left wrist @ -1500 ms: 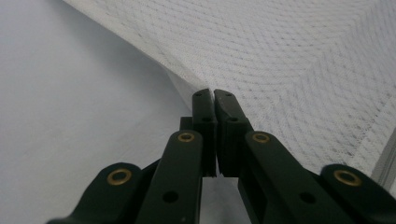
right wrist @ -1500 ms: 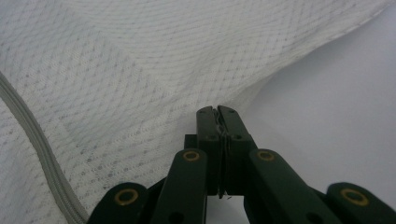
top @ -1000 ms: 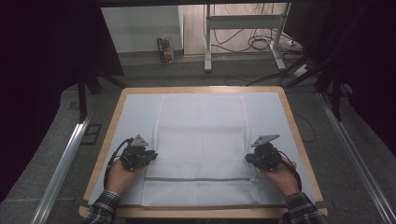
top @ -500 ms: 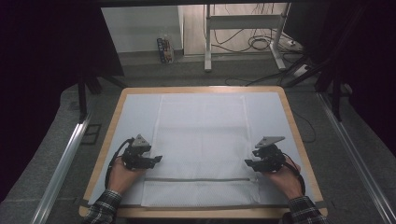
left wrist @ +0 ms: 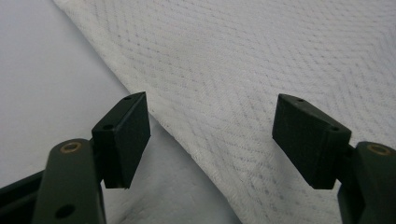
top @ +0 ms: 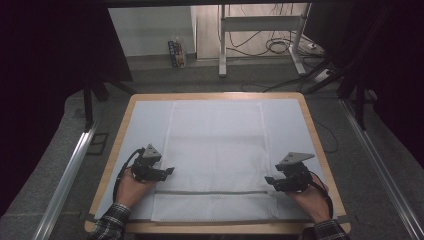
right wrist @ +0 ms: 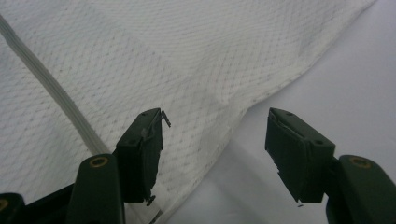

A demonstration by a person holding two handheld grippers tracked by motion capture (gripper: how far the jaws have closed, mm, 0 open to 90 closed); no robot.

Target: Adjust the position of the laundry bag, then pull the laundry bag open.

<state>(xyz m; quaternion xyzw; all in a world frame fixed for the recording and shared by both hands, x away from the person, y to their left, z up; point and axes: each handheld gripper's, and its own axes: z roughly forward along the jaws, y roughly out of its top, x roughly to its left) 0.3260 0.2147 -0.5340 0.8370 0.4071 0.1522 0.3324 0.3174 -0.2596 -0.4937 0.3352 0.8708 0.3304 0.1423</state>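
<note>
Towel (top: 215, 150) lies flat on table (top: 116, 140).

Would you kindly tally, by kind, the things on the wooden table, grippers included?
White woven towel with a stitched band: 1
Pale blue smooth sheet under it: 1
Black two-jaw grippers, both open: 2, left gripper, right gripper
Total: 4

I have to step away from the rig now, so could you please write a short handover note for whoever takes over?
Left gripper: open, at the left edge of the white towel, holding nothing.
Right gripper: open, at the towel's right edge, holding nothing.
The towel lies flat on the pale sheet over the table, with its stripe near the front.
Done: towel spread out.
Left: probably grasp both edges and fold.
</note>
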